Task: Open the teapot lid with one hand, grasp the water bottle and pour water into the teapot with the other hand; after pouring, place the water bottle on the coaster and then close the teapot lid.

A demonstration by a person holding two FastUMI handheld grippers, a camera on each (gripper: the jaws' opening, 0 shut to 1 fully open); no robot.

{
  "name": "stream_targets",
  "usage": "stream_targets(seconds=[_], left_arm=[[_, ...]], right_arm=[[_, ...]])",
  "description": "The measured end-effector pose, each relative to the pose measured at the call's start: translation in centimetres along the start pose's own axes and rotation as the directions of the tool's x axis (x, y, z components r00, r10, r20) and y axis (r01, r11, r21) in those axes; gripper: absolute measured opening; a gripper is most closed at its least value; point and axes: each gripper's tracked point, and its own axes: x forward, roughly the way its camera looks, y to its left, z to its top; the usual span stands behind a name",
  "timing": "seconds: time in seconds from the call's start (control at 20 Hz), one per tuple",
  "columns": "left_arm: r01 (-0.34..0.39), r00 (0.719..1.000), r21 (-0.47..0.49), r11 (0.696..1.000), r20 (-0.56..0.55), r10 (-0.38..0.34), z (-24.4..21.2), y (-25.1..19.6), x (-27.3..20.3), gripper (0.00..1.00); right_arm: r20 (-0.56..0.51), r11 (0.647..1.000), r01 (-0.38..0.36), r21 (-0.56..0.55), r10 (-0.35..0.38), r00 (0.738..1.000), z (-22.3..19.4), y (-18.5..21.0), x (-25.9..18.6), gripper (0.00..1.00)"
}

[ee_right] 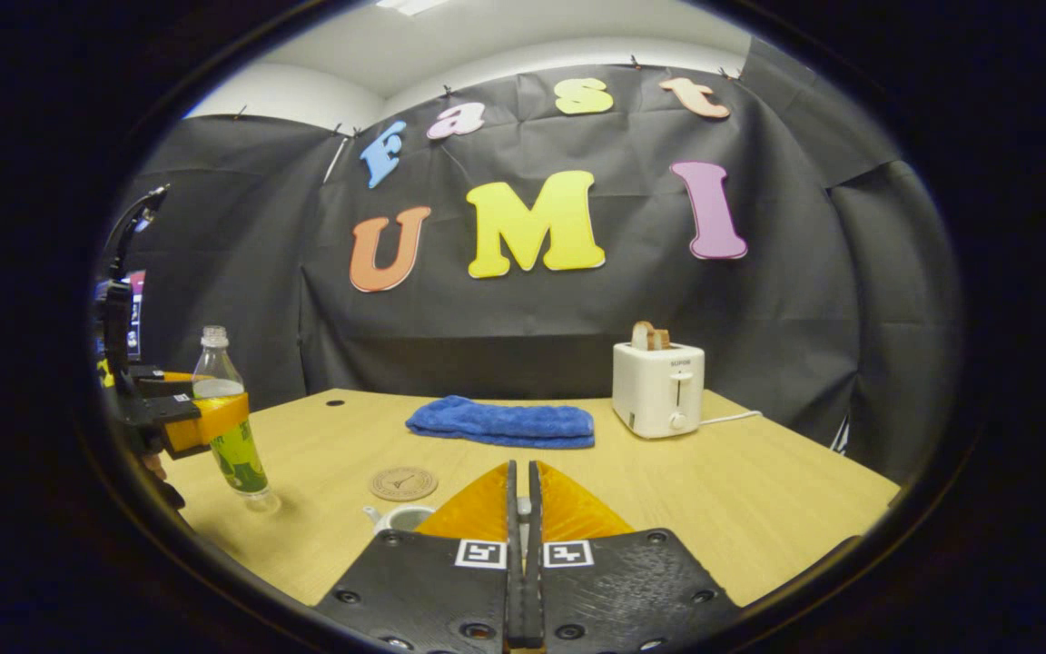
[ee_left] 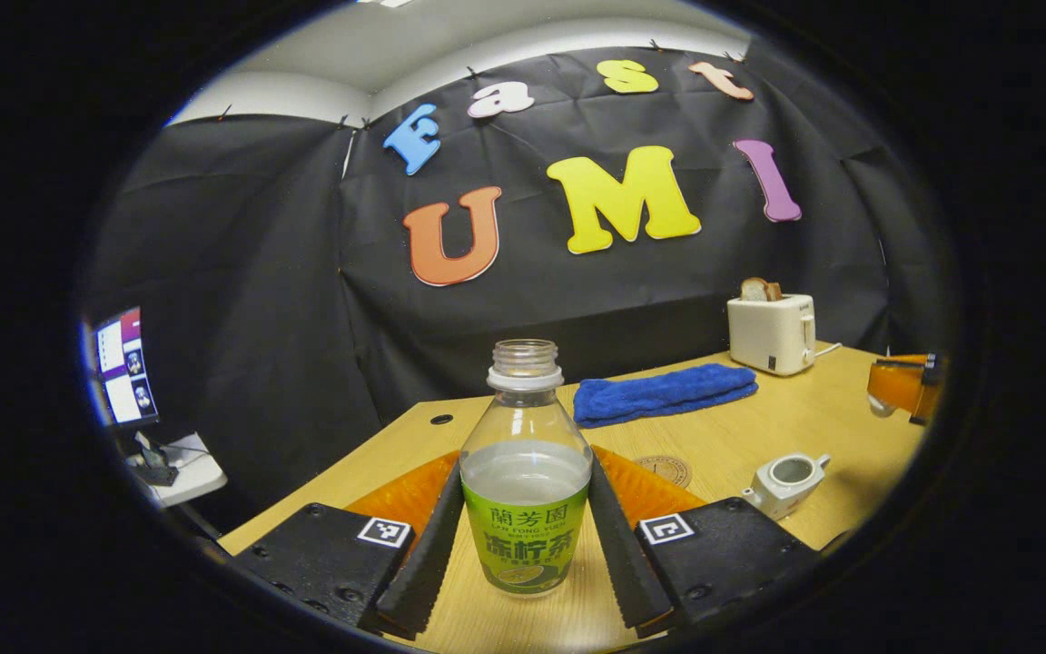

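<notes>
Left gripper (ee_left: 523,536): your fingers press the bottle from both sides at label height; seen from the right gripper view (ee_right: 214,420), it holds the bottle at the far left of the table.
Bottle (ee_left: 524,472): uncapped, upright, partly filled with water, green label low on it; in the right gripper view (ee_right: 225,427) its base looks just at the table surface, and you cannot tell whether it touches.
Table (ee_left: 786,427): light wood.
Coaster (ee_left: 664,470): round, flat on the table, right of the bottle and left of the teapot; in the right gripper view (ee_right: 403,483) it lies just beyond the teapot.
Teapot (ee_left: 784,483): white, lid off, mouth open, sitting near the table's near right in the left gripper view; in the right gripper view (ee_right: 400,518) it peeks out just left of your right fingers.
Right gripper (ee_right: 520,527): your fingers are almost together, with something small and pale between them; you cannot tell what it is.
Towel (ee_right: 502,422): blue, folded, far side of the table.
Toaster (ee_right: 659,389): white, right of the towel, bread in its slots.
</notes>
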Motion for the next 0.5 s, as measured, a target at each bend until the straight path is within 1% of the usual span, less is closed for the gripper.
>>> stream_targets(seconds=[0.1, 0.2, 0.3, 0.4, 0.45, 0.5], left_arm=[[-0.015, 1.0, 0.099, 0.995, -0.007, 0.016, -0.1, -0.4, -0.1, 0.76], [-0.029, 1.0, 0.219, 0.975, -0.004, 0.031, 0.1, -1.1, 0.0, 0.76], [-0.04, 0.999, 0.321, 0.946, -0.009, 0.046, 0.4, -1.6, 0.2, 0.75], [-0.014, 0.998, 0.391, 0.92, -0.047, 0.035, -0.1, -2.5, 0.5, 0.75], [0.005, 0.997, 0.433, 0.902, -0.068, 0.027, -0.6, -2.9, 0.7, 0.75], [0.009, 0.996, 0.477, 0.879, -0.087, 0.037, -1.0, -3.0, 0.8, 0.75]], right_arm=[[-0.009, 1.0, -0.003, -0.006, 0.003, 1.0, 0.0, -0.6, -0.1, 0.0], [-0.015, 1.0, -0.013, 0.012, 0.013, 1.0, -0.1, -1.0, -0.4, 0.0], [-0.016, 1.0, -0.011, 0.016, 0.012, 1.0, 0.0, -1.7, -0.6, 0.0], [-0.011, 1.0, 0.001, 0.013, 0.0, 1.0, 0.0, -2.7, -0.8, 0.0], [-0.011, 1.0, 0.004, 0.015, -0.004, 1.0, 0.0, -3.2, -0.8, 0.0], [-0.013, 1.0, 0.007, 0.02, -0.007, 1.0, 0.1, -3.6, -0.8, 0.0]])
